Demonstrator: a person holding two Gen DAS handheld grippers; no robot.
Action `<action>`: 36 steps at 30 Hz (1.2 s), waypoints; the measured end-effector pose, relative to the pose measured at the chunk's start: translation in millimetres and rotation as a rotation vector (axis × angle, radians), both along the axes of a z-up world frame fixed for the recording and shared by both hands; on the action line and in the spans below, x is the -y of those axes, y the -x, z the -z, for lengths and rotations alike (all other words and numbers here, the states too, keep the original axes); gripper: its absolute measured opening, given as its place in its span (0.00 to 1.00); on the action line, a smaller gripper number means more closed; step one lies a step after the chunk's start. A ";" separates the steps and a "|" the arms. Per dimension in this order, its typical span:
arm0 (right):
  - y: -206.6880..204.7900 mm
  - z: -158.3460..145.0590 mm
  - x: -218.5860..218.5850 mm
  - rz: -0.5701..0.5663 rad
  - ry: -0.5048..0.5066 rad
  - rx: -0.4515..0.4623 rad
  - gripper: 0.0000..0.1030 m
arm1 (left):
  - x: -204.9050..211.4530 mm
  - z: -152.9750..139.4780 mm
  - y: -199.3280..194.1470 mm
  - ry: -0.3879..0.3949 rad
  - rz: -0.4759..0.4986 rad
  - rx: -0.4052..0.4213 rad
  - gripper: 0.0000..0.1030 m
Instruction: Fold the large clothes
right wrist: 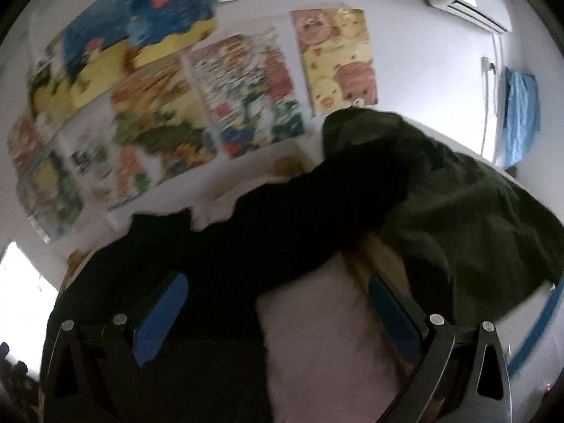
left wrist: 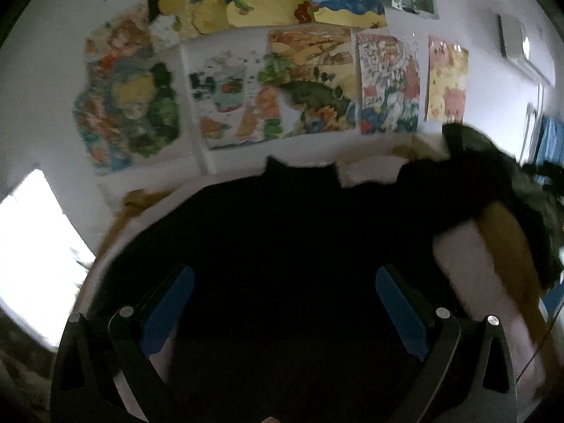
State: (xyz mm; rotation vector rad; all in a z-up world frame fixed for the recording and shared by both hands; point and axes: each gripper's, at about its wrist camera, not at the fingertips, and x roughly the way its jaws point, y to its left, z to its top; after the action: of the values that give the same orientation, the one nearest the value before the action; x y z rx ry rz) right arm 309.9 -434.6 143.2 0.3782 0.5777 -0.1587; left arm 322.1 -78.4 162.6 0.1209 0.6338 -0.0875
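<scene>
Black garment (left wrist: 282,232) spread flat on the pale bed (left wrist: 469,268); its far sleeve overlaps the olive garment (right wrist: 476,204). Left gripper (left wrist: 283,303) and right gripper (right wrist: 275,312) both released, holding nothing. Risk — a grasp near that overlap drags both; motion blur hides hems, so a single-layer pinch is likely.
</scene>
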 end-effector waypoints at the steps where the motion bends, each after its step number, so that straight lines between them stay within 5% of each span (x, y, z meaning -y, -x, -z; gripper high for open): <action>1: -14.4 2.9 16.4 0.018 0.011 0.022 1.00 | 3.7 4.9 -20.3 0.018 0.011 -0.006 0.98; 6: -39.6 27.5 73.1 0.202 0.054 0.092 1.00 | 41.7 53.5 -117.2 0.038 0.089 -0.026 0.98; 10: -46.9 53.2 109.9 0.309 0.039 0.104 1.00 | 64.5 92.6 -155.3 0.055 0.137 -0.037 0.98; 14: -63.9 70.7 145.0 0.316 -0.069 0.065 1.00 | 90.7 123.0 -174.2 0.049 0.182 -0.043 0.98; 19: -75.4 82.8 179.8 0.342 -0.194 0.121 1.00 | 117.3 151.5 -215.1 0.093 0.195 -0.071 0.98; 25: -105.3 98.6 192.2 0.353 -0.253 0.073 0.79 | 134.5 169.6 -255.6 0.152 0.196 -0.070 0.98; 27: -113.8 113.0 195.1 0.368 -0.252 0.040 0.55 | 139.9 176.8 -265.4 0.156 0.194 -0.085 0.98; 32: -107.0 121.0 188.9 0.358 -0.214 0.112 0.22 | 153.5 203.5 -283.2 0.129 0.206 -0.111 0.98; 36: -99.5 119.0 178.0 0.349 -0.174 0.153 0.12 | 167.4 229.9 -291.3 0.072 0.210 -0.140 0.99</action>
State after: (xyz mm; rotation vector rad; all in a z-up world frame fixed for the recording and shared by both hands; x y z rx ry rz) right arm 409.3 -612.6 24.2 0.6536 0.3713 -0.4128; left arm 613.4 -245.8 -67.3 0.1120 0.7557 -0.3233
